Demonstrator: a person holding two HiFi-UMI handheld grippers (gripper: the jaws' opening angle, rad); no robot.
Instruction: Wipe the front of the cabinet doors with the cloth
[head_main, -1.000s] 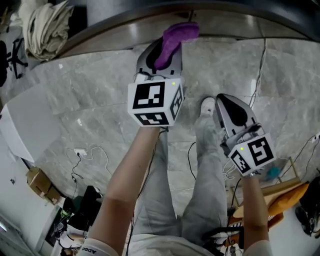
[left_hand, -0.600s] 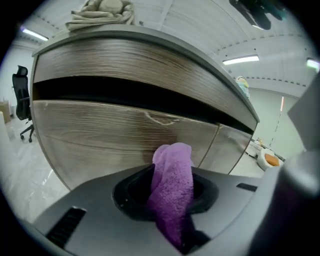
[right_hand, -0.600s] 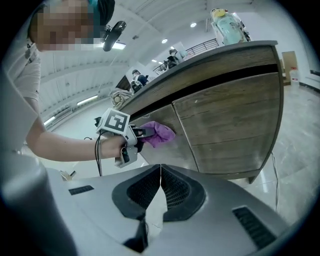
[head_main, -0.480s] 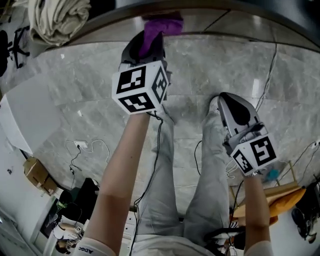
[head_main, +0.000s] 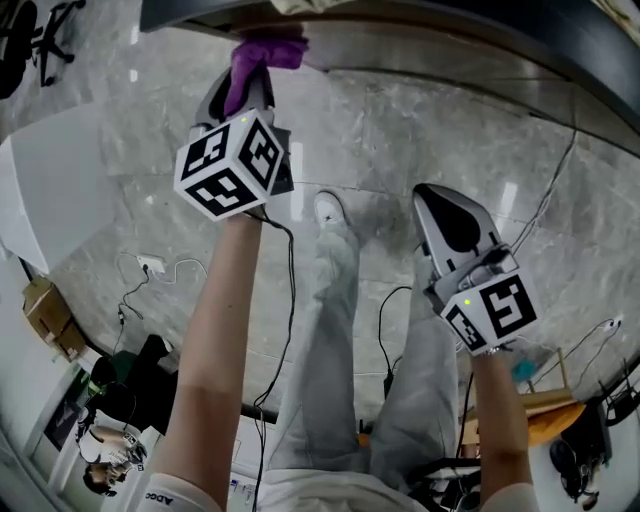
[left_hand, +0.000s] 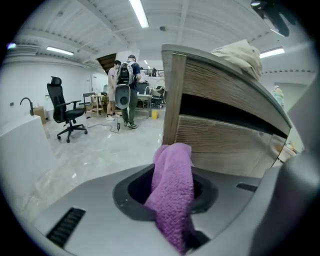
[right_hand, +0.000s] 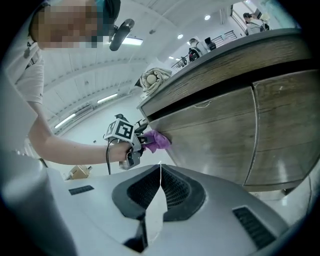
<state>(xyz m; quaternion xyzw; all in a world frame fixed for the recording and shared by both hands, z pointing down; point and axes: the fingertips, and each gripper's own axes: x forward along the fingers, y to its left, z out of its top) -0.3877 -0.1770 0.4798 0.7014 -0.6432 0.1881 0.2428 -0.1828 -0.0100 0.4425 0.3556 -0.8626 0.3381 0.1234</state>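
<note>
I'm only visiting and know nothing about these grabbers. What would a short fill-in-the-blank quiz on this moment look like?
1. The left gripper is shut on a ____ cloth.
2. The right gripper, its jaws together, holds ____.
3. A beige fabric bundle lies on ____ of the cabinet.
Missing words: purple; nothing; top.
</note>
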